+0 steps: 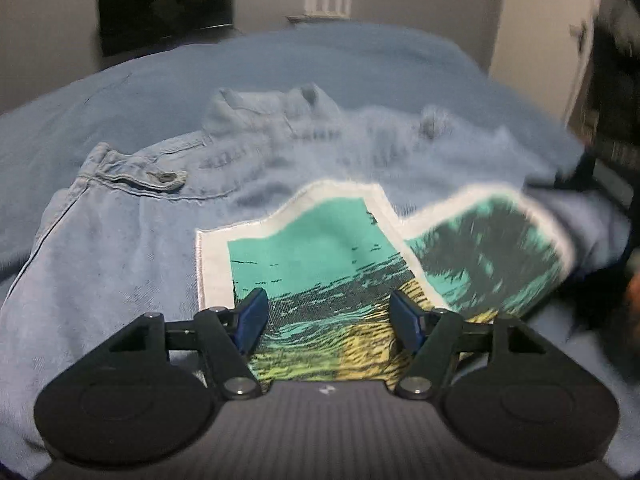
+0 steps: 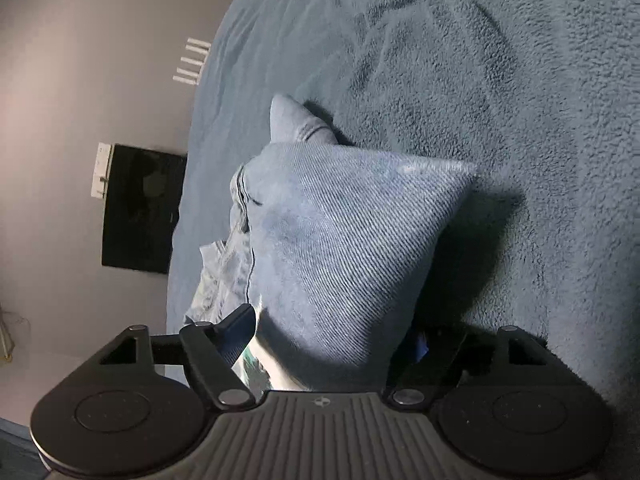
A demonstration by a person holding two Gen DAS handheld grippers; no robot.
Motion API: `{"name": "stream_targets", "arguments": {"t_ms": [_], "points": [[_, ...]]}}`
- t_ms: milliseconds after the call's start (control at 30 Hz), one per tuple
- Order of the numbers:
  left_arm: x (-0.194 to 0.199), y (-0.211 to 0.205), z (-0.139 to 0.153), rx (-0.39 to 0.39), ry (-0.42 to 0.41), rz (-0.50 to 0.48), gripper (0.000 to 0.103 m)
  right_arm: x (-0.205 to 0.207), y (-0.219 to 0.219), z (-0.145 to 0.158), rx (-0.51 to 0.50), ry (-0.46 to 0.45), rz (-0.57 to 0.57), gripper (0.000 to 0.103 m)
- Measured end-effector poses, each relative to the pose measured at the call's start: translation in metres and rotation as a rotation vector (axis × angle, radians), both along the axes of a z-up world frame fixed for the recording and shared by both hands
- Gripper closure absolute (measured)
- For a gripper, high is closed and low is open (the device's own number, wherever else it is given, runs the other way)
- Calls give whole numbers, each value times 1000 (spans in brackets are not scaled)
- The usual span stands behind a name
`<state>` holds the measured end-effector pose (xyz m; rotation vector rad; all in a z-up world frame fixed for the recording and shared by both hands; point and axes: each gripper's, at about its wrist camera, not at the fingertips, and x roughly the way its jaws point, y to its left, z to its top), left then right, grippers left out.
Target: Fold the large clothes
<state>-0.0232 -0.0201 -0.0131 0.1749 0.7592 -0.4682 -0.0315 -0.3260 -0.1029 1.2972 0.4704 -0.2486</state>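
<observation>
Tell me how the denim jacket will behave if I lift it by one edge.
The denim jacket will probably droop rather than hold shape: it lies rumpled on the blanket. Its thick weave suggests some weight, and the printed patch already buckles.

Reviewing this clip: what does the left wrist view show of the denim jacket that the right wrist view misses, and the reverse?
Only the left wrist view: the jacket's printed back patch, teal and yellow with a white border, its collar and a buttoned tab; the left gripper stands open over the patch.

Only the right wrist view: a lifted fold of denim between the right gripper's jaws, casting a shadow on the blanket.

Both: the denim jacket, the blue blanket and a dark screen on the wall.
</observation>
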Motion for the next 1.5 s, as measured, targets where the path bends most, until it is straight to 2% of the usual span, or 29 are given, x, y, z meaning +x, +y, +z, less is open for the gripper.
{"name": "stream_targets", "arguments": {"t_ms": [67,100,200,267,333,400,467,533,600,667,833,933,1000,1133,1267,1400,1500], "points": [[-3,-8,-5,59,-26,-18,34,1,4,2,-38,4,-17,26],[-4,-9,-6,65,-36,-21,34,1,6,7,-84,11,-29,27],[-6,7,4,-15,-36,-9,33,1,15,19,-201,20,-33,30],[-9,30,19,-46,-45,37,33,1,21,26,-263,16,-25,31],[-11,58,35,-28,-76,96,33,0,29,37,-341,3,-8,38],[-8,91,46,-4,-64,182,32,-4,42,50,-446,-26,18,43],[-6,119,49,-1,-42,257,32,-7,52,60,-522,-53,39,48],[2,138,39,35,29,318,32,-9,54,64,-538,-48,44,54],[13,147,19,13,151,328,31,-11,54,66,-550,-27,49,57],[19,148,11,10,189,337,27,-6,64,76,-609,-13,68,60],[17,165,18,-100,171,356,26,-3,106,128,-858,-36,161,66],[14,182,23,-217,157,389,26,5,147,164,-1005,-74,219,67],[14,195,28,-278,121,420,26,11,185,186,-1108,-117,277,69],[15,214,34,-333,59,505,26,17,264,206,-1333,-197,424,73],[16,236,35,-396,26,589,26,24,339,187,-1554,-225,633,76],[18,248,36,-428,4,622,26,24,387,141,-1680,-181,854,79],[19,252,35,-463,21,612,26,10,408,115,-1816,-215,898,79]]}}
